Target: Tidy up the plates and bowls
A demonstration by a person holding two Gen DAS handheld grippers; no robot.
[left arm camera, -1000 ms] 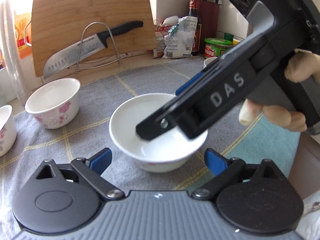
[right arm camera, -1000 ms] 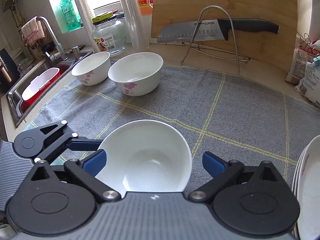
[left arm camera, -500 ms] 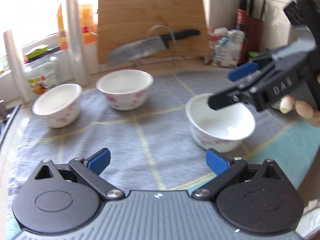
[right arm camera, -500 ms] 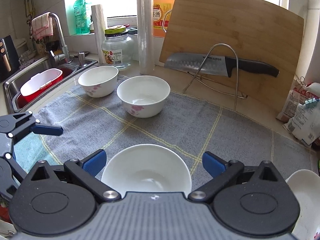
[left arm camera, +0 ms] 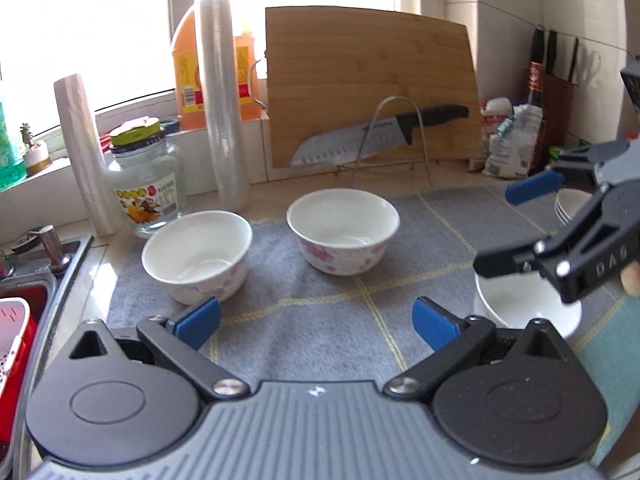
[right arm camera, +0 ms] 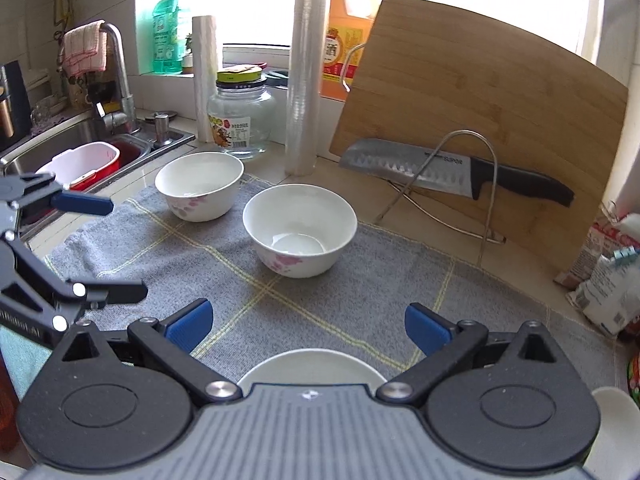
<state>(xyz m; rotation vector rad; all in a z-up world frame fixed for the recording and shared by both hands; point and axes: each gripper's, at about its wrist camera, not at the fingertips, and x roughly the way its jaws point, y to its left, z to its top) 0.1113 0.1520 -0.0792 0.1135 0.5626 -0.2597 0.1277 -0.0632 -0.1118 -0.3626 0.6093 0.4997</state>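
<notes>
Three white bowls with pink flowers stand on a grey cloth (left arm camera: 320, 300). Two are at the back: a left bowl (left arm camera: 196, 256) (right arm camera: 199, 184) and a middle bowl (left arm camera: 343, 236) (right arm camera: 300, 234). The third bowl (left arm camera: 524, 304) (right arm camera: 308, 364) stands near the front right. My right gripper (right arm camera: 308, 326) (left arm camera: 516, 224) hangs open just above this bowl, its lower finger over the rim, gripping nothing. My left gripper (left arm camera: 316, 322) (right arm camera: 104, 248) is open and empty, low over the cloth, facing the two back bowls. A stack of white plates (left arm camera: 568, 204) sits far right.
A bamboo cutting board (right arm camera: 480, 120) leans at the back with a knife (right arm camera: 440, 168) on a wire rack. A film roll (left arm camera: 222, 100) and a glass jar (left arm camera: 144, 184) stand behind the bowls. The sink with a red basket (right arm camera: 88, 160) lies left. Food bags (left arm camera: 508, 144) sit at the back right.
The left gripper has swung left and back, away from the front bowl, and now faces the two back bowls. The right gripper has risen and drawn back from the front bowl.
</notes>
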